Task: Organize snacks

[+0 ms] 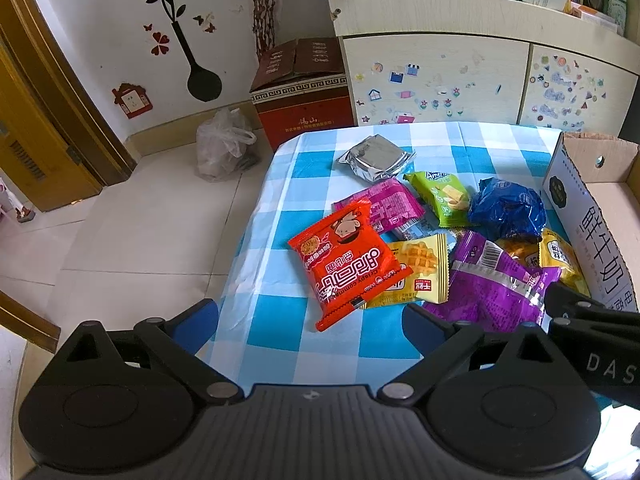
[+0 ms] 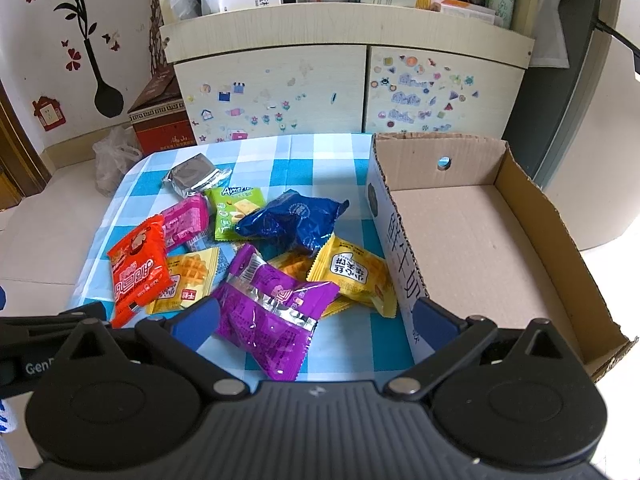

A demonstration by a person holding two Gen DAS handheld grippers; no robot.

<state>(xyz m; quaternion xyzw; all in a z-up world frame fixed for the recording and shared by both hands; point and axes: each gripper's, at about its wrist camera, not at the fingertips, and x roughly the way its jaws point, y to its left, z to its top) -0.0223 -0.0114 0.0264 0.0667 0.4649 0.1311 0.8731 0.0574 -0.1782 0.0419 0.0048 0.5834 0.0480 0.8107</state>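
Scattered in a loose heap across the blue-checked surface (image 2: 256, 152): a purple packet (image 2: 268, 308) nearest, a red noodle packet (image 1: 348, 258) on the left overlapping a yellow waffle packet (image 1: 420, 268), a second yellow packet (image 2: 352, 276) touching the wall of the cardboard box (image 2: 472, 236) on the right, with a crumpled blue bag (image 2: 296, 220), a green packet (image 2: 236, 210), a pink packet (image 2: 186, 220) and a silver foil pack (image 2: 192, 176) farther off. Probably all light, soft, crinkly and slick, so likely to slide or buckle; best pinched at a crimped end seam, not across the puffed middle, since contents may crush. Box empty inside, open on top. Left gripper (image 1: 312, 320) and right gripper (image 2: 316, 316) both with jaws spread apart, holding nothing, hovering at the near edge, the right one above the purple packet. Partly buried under the heap: an orange packet and a light-blue wrapper, too covered to identify. Box's near corner hidden behind the right gripper
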